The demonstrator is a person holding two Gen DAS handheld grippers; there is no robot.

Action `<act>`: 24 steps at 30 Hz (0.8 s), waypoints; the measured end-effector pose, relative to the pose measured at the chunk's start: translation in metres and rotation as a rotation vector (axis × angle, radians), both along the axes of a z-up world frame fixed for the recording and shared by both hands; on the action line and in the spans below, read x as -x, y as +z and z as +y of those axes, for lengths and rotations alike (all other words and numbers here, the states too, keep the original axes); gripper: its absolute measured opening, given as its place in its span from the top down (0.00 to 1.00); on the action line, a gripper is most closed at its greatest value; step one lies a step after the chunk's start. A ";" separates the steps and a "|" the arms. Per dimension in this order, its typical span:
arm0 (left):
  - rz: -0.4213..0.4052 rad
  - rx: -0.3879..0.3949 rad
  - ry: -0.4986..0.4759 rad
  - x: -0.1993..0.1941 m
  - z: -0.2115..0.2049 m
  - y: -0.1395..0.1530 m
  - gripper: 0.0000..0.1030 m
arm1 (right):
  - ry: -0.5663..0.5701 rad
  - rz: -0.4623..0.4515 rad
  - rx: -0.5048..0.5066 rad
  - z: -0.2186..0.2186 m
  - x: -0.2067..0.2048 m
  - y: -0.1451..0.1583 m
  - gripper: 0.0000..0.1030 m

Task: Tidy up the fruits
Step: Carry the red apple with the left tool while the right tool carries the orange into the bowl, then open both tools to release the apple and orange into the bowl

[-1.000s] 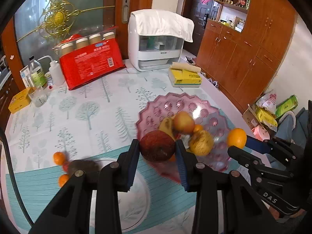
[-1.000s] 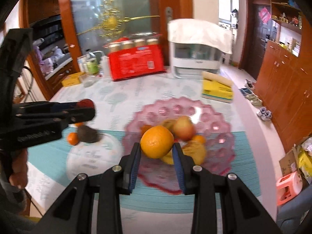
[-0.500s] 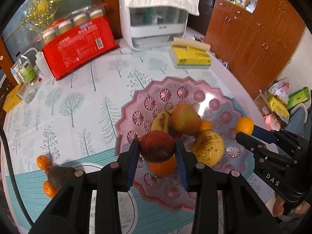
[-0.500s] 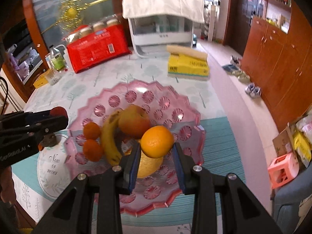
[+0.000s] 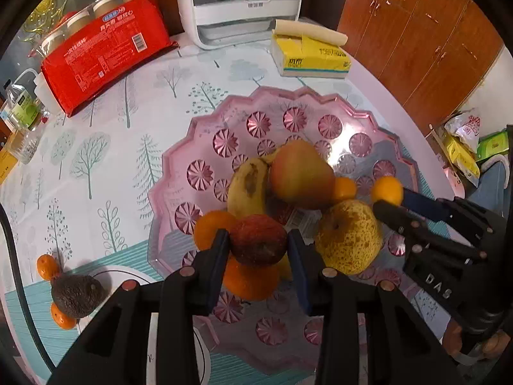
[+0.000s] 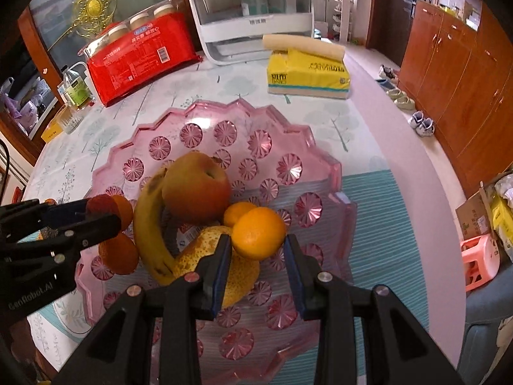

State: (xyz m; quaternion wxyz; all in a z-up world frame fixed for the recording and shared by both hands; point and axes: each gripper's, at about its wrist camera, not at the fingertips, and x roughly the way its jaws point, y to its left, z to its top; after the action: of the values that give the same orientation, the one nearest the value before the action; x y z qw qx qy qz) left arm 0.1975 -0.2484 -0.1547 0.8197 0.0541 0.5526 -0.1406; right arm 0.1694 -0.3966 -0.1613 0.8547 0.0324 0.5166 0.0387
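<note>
We hold a dark red, wrinkled round fruit [image 5: 258, 239] pinched between the blue pads of our left gripper [image 5: 258, 247], above the near part of the pink, scalloped, translucent plastic fruit plate [image 5: 205, 134]. Our right gripper [image 6: 256, 250] pinches a bright orange mandarin [image 6: 258, 233] in the same way, over the plate's right half.

In the plate lie a large red-yellow apple [image 5: 299, 176], a yellow banana with brown marks [image 5: 247, 187] touching its left side, a speckled yellow pear [image 5: 349, 235] to the right, and several loose small orange mandarins: one [image 5: 211, 226] just left of the red fruit, another [image 5: 250, 277] beneath it, a third [image 5: 344, 189] wedged between apple and pear.

Outside the plate, on the tree-patterned tablecloth [image 5: 96, 147] to the left, a dark brown avocado [image 5: 77, 293] rests against two small mandarins, one [image 5: 45, 266] above and one [image 5: 62, 317] below it.

Farther back we see a red plastic pack of jars [image 5: 105, 54], a yellow tissue packet [image 5: 309, 56], a white countertop appliance [image 5: 240, 6], and a small green-labelled bottle [image 5: 19, 109] at the left edge. Brown wooden cabinets [image 5: 416, 51] stand on the right.
</note>
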 end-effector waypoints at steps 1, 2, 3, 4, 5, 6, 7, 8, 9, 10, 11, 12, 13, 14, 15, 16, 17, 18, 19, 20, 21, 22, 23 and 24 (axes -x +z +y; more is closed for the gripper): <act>-0.003 -0.001 -0.001 0.001 0.000 0.001 0.58 | -0.004 -0.004 -0.008 -0.001 0.000 0.001 0.66; -0.010 -0.002 0.000 0.002 0.000 0.002 0.51 | -0.006 -0.005 -0.014 -0.002 0.000 0.001 0.66; -0.021 0.000 0.003 0.003 0.001 0.004 0.48 | -0.009 -0.005 -0.023 -0.003 -0.001 0.002 0.66; -0.031 0.004 0.006 0.005 0.003 0.006 0.46 | -0.009 -0.006 -0.032 -0.003 -0.001 0.003 0.65; -0.039 0.008 0.008 0.006 0.004 0.009 0.45 | -0.009 -0.006 -0.037 -0.003 -0.001 0.003 0.65; -0.044 0.009 0.012 0.007 0.006 0.011 0.45 | -0.010 -0.006 -0.042 -0.003 -0.002 0.004 0.65; -0.046 0.010 0.018 0.008 0.009 0.013 0.45 | -0.011 -0.005 -0.045 -0.003 -0.001 0.004 0.65; -0.051 0.010 0.028 0.010 0.012 0.016 0.45 | -0.009 -0.006 -0.047 -0.002 -0.001 0.005 0.65; -0.054 0.013 0.037 0.011 0.016 0.018 0.45 | -0.005 -0.007 -0.046 -0.001 0.000 0.006 0.65; -0.058 0.018 0.048 0.013 0.020 0.021 0.45 | 0.001 -0.013 -0.041 0.002 0.002 0.008 0.65; -0.064 0.028 0.065 0.016 0.027 0.025 0.44 | 0.006 -0.018 -0.033 0.004 0.003 0.010 0.65; -0.069 0.033 0.079 0.018 0.031 0.027 0.44 | 0.010 -0.021 -0.027 0.006 0.004 0.011 0.65; -0.074 0.038 0.094 0.020 0.037 0.031 0.42 | 0.018 -0.026 -0.020 0.009 0.006 0.013 0.65; -0.081 0.042 0.115 0.024 0.045 0.035 0.40 | 0.025 -0.030 -0.019 0.011 0.008 0.015 0.65; -0.087 0.044 0.128 0.027 0.051 0.038 0.39 | 0.031 -0.034 -0.021 0.013 0.009 0.018 0.65; -0.094 0.045 0.142 0.030 0.057 0.042 0.39 | 0.039 -0.041 -0.024 0.015 0.012 0.022 0.65; -0.102 0.046 0.158 0.034 0.064 0.046 0.39 | 0.043 -0.047 -0.023 0.017 0.014 0.025 0.65; -0.107 0.049 0.170 0.037 0.070 0.050 0.39 | 0.046 -0.053 -0.020 0.018 0.015 0.027 0.65; -0.113 0.052 0.181 0.041 0.076 0.053 0.39 | 0.050 -0.061 -0.018 0.020 0.018 0.031 0.65; -0.122 0.057 0.197 0.047 0.083 0.058 0.38 | 0.053 -0.069 -0.017 0.021 0.020 0.035 0.65; -0.126 0.060 0.208 0.050 0.088 0.062 0.38 | 0.058 -0.079 -0.018 0.023 0.024 0.040 0.65; -0.131 0.061 0.218 0.054 0.092 0.065 0.37 | 0.060 -0.087 -0.019 0.025 0.026 0.044 0.65; -0.136 0.062 0.228 0.058 0.098 0.068 0.36 | 0.061 -0.092 -0.020 0.026 0.029 0.047 0.65; -0.143 0.062 0.240 0.064 0.103 0.072 0.35 | 0.064 -0.098 -0.023 0.028 0.032 0.051 0.65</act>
State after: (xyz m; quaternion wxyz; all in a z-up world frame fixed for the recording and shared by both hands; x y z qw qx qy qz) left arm 0.1338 -0.1455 -0.0827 0.8693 -0.0276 0.4905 -0.0544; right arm 0.1371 -0.3686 -0.1100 0.8769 0.0236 0.4744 0.0737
